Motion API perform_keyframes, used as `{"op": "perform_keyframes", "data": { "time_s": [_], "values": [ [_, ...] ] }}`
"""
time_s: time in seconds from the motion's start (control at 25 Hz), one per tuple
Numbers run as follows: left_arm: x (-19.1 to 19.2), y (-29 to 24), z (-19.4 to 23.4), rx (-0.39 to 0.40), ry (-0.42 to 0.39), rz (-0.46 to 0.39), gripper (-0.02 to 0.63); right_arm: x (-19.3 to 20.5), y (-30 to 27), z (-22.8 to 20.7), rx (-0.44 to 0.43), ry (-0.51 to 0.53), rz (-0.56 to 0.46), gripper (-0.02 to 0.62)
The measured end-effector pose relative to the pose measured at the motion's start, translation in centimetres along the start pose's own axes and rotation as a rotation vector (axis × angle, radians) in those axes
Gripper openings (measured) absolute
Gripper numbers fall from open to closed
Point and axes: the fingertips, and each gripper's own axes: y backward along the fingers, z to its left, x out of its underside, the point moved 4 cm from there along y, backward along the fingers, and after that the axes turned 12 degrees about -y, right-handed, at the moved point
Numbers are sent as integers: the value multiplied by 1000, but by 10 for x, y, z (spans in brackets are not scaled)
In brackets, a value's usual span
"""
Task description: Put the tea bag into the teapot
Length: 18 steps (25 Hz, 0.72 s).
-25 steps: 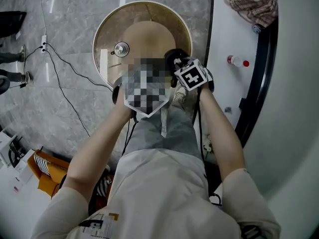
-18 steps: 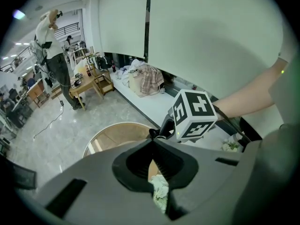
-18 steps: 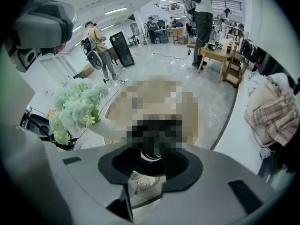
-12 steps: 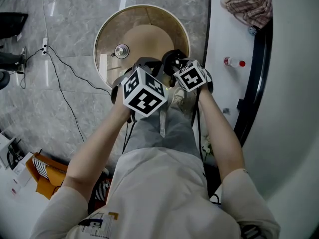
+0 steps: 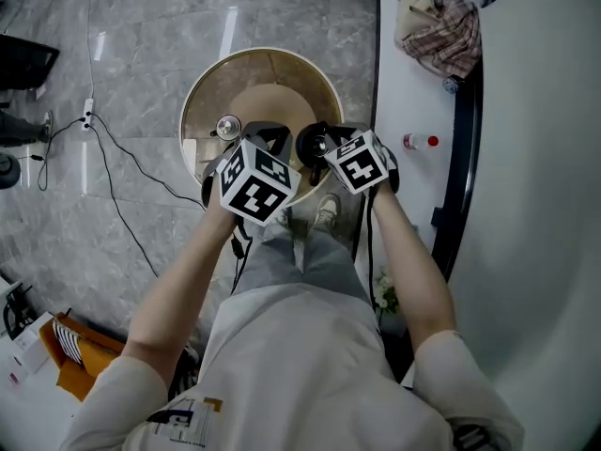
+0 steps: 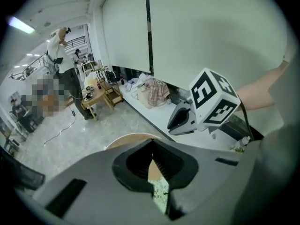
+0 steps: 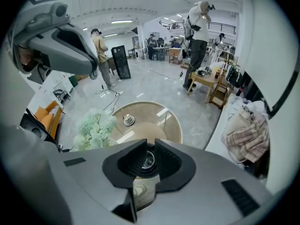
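Left gripper (image 6: 152, 143): held up in front of the person, well above the table. Jaw tips pressed together, with nothing between them.

Right gripper (image 7: 150, 148): held just beside the left one at much the same height. Its jaws have just been closing but stand a little apart, and the pads press on nothing. No tea bag is between them.

Tea bag: not found in any view. It is in neither claw, and I cannot tell where it lies.

Through the right jaws' gap a round shiny rim shows well below, which I judge to be the mouth of the teapot (image 7: 147, 160). It stands on the round glass table (image 5: 211, 87). Apart from it on the same top lies a small round metal piece (image 5: 228, 127), possibly a lid.

Handling, as a judgement: a tea bag is very light, limp and thin-walled, and a hard pinch on the filled pouch could tear it. It is best taken by the tag, the string or the top seam. The pot looks rigid and smooth.

Further out: pale green flowers (image 7: 96, 125) beside the table. Beyond is a white counter (image 5: 404, 186) with a red-capped bottle (image 5: 420, 141) and a plaid cloth (image 5: 451, 31).
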Motion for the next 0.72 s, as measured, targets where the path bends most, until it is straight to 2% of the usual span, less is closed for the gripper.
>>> {"op": "perform_keyframes", "data": {
  "time_s": [0.16,0.4,0.56,0.72],
  "values": [
    [-17,27,9,-36,7,-58,8,-37,49,4,22,8,-106,40],
    [-40,70,26,-135,-28,-128,8,-86,117,15,39,46,-270,28],
    [-54,99,36,-180,-36,-197,8,-118,167,27,83,75,-416,15],
    [-70,139,38,-221,-26,-280,8,-140,222,46,88,81,-538,15]
  ]
}}
